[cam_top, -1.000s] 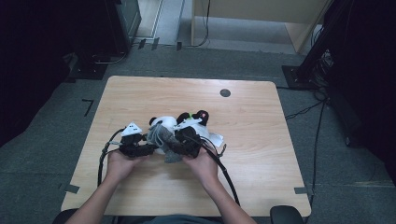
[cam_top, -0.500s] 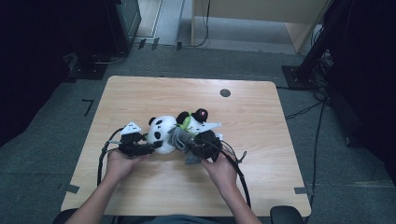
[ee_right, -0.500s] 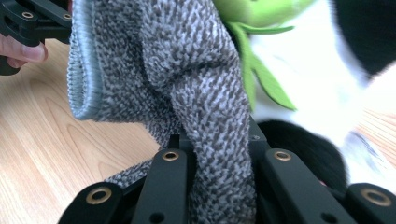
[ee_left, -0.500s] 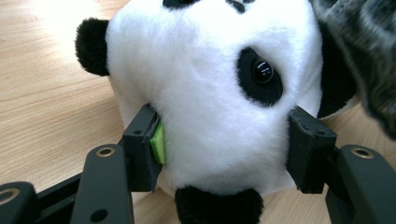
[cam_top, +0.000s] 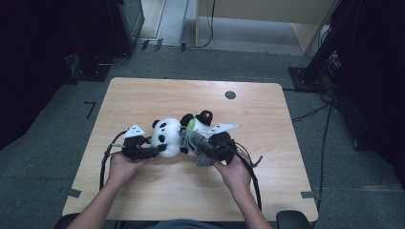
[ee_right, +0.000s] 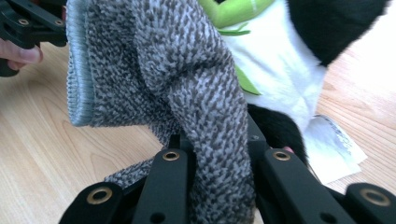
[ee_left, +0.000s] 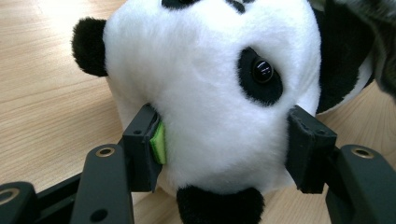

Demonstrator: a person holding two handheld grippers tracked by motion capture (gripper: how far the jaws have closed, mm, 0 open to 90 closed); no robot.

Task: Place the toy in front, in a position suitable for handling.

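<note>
A plush panda (cam_top: 168, 137) lies on its side near the middle of the wooden desk (cam_top: 267, 181), its white head toward the person's left and its black-and-white body stretching right. The left gripper (cam_top: 154, 151) clamps the panda's head: in the left gripper view its two black jaws press into the white fur on either side of the face, one with a green pad showing against the cheek, a black eye patch between them and a black ear (ee_left: 88, 46) off to the upper left. The right gripper (cam_top: 206, 153) is closed on a grey knitted sock (cam_top: 197, 145), which sits against the panda's body; in the right gripper view the speckled fabric (ee_right: 154, 79) rises from between the jaws, its ribbed cuff turned to the left and hanging open above the desk. Behind the sock in that view are the panda's white belly, a green ribbon (ee_right: 236, 11) at its neck, a black limb and a white sewn-in label (ee_right: 334, 147) lying flat on the wood. In the high view, both of the person's hands hold the grippers close together, with black cables (cam_top: 102, 164) looping back toward the near edge of the desk.
</note>
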